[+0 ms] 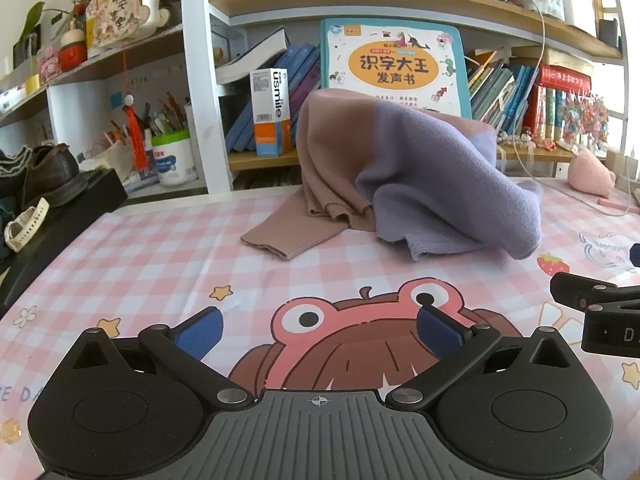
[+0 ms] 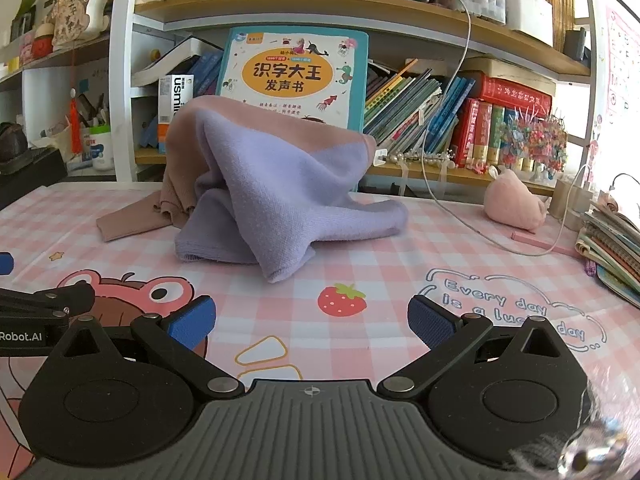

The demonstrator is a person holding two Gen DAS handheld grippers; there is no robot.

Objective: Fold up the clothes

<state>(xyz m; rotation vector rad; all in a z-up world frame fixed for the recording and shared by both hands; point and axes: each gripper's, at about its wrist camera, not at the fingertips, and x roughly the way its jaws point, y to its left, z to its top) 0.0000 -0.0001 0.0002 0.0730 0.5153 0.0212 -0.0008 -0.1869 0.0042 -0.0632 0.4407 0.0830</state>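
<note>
A lilac and dusty-pink knitted sweater (image 1: 420,176) (image 2: 276,184) lies heaped at the back of the pink checked table mat (image 1: 168,256) (image 2: 400,248), propped up against a big picture book. One pink sleeve (image 1: 288,236) trails out to the left of the heap. My left gripper (image 1: 318,334) hovers open over the frog cartoon, well short of the sweater, with nothing between its blue pads. My right gripper (image 2: 312,322) is open too, above the strawberry print, in front of the sweater's lilac hem. Each gripper's side shows at the edge of the other's view.
A bookshelf with a large picture book (image 1: 390,66) (image 2: 296,76) stands right behind the sweater. A black box with shoes (image 1: 52,184) sits at the left edge. At the right lie a pink plush (image 2: 514,204), a white cable (image 2: 452,200) and a stack of notebooks (image 2: 612,248).
</note>
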